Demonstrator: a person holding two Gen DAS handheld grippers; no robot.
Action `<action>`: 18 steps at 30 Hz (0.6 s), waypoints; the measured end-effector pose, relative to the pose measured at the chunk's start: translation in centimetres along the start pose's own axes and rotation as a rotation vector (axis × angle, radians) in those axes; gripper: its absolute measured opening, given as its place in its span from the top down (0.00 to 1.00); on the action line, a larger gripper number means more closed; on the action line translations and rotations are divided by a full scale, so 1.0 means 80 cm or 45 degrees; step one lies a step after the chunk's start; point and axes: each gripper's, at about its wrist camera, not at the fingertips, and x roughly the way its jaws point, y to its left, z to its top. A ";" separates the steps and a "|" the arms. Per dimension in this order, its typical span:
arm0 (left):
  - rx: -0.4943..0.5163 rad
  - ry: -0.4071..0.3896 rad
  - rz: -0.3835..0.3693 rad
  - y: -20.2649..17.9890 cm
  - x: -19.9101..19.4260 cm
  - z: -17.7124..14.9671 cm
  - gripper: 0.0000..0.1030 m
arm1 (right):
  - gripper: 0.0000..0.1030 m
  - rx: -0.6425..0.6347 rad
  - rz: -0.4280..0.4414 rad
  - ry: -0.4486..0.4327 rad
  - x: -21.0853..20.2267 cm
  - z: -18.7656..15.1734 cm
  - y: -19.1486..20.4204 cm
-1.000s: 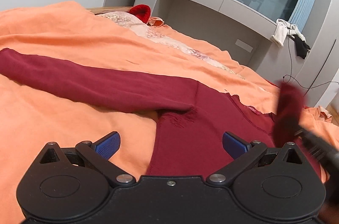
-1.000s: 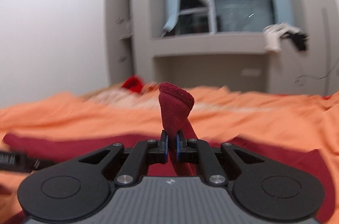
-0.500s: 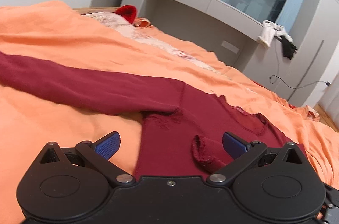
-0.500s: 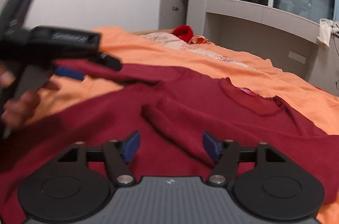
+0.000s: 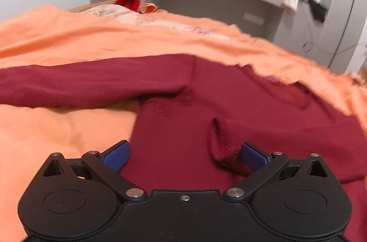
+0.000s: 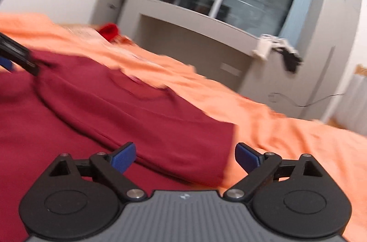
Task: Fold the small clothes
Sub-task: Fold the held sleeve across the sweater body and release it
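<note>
My left claw [image 5: 184,153] and right claw [image 6: 184,157] are both spread wide, holding nothing. The soft dark red knit sweater [image 5: 229,104] lies flat on the orange bed sheet [image 5: 68,40]. Its folded sleeve cuff [image 5: 221,138] could slide off if I bump it.

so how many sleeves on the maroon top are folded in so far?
1. One sleeve is folded over the maroon top, cuff beside the open left tool; the other sleeve lies stretched out on the orange sheet.
</note>
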 end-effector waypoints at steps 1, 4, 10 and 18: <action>0.012 0.017 0.019 0.000 0.005 -0.002 0.00 | 0.17 -0.015 -0.023 0.027 0.005 -0.005 -0.004; 0.013 0.027 0.011 0.005 0.009 -0.007 0.00 | 0.28 -0.048 -0.037 0.121 0.023 -0.018 -0.009; 0.053 0.012 0.028 0.002 0.008 -0.012 0.00 | 0.41 -0.255 -0.137 0.149 0.054 -0.031 0.012; 0.075 0.006 0.035 0.000 0.005 -0.015 0.00 | 0.90 -0.152 -0.071 0.176 0.072 -0.024 0.007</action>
